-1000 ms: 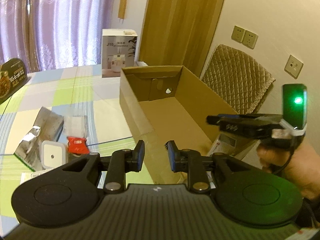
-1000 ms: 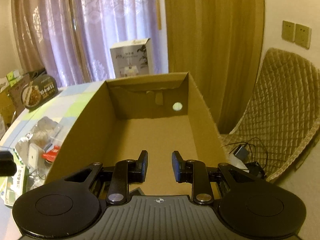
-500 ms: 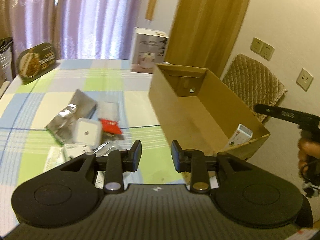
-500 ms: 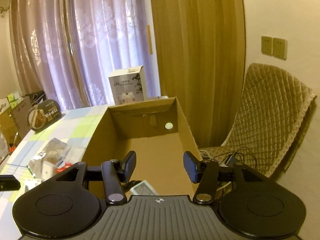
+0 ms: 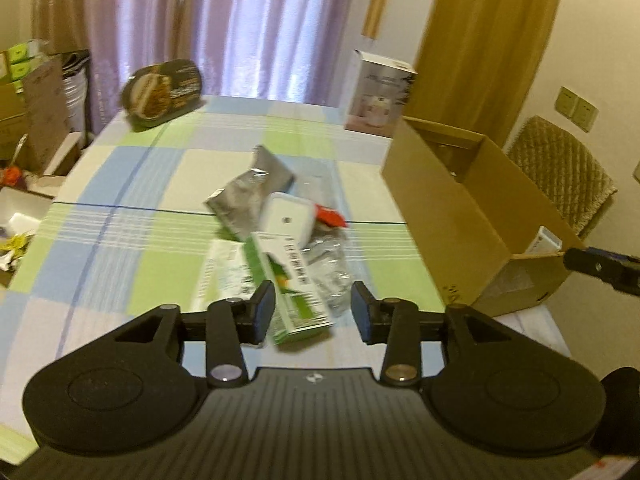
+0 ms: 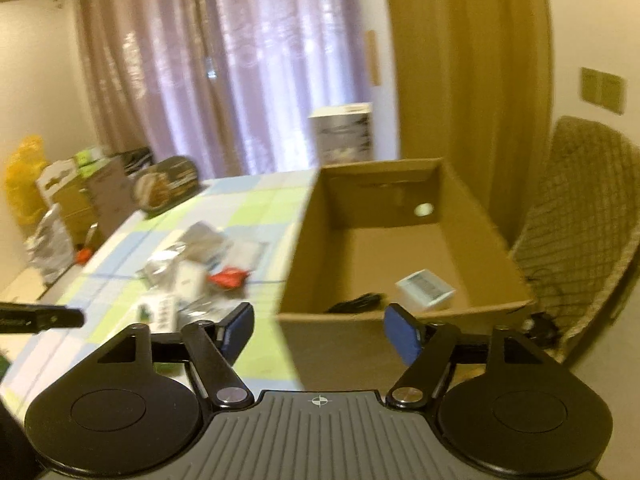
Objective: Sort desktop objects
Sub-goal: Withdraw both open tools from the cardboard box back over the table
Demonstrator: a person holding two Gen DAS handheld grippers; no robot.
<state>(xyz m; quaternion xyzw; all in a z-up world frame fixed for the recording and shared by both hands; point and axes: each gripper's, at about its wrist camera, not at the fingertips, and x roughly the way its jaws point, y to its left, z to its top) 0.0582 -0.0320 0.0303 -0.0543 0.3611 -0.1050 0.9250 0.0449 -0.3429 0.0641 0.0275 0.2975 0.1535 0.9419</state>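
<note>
Both claws — left gripper (image 5: 313, 312) and right gripper (image 6: 318, 334) — were held spread and empty; the near green-and-white carton (image 5: 289, 280) was judged next for the brown cardboard box (image 6: 404, 280).

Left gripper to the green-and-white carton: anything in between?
Nothing visible. The left gripper is open and empty, and the green-and-white carton lies flat on the table directly ahead of its fingers, at the near edge of the pile.
</note>
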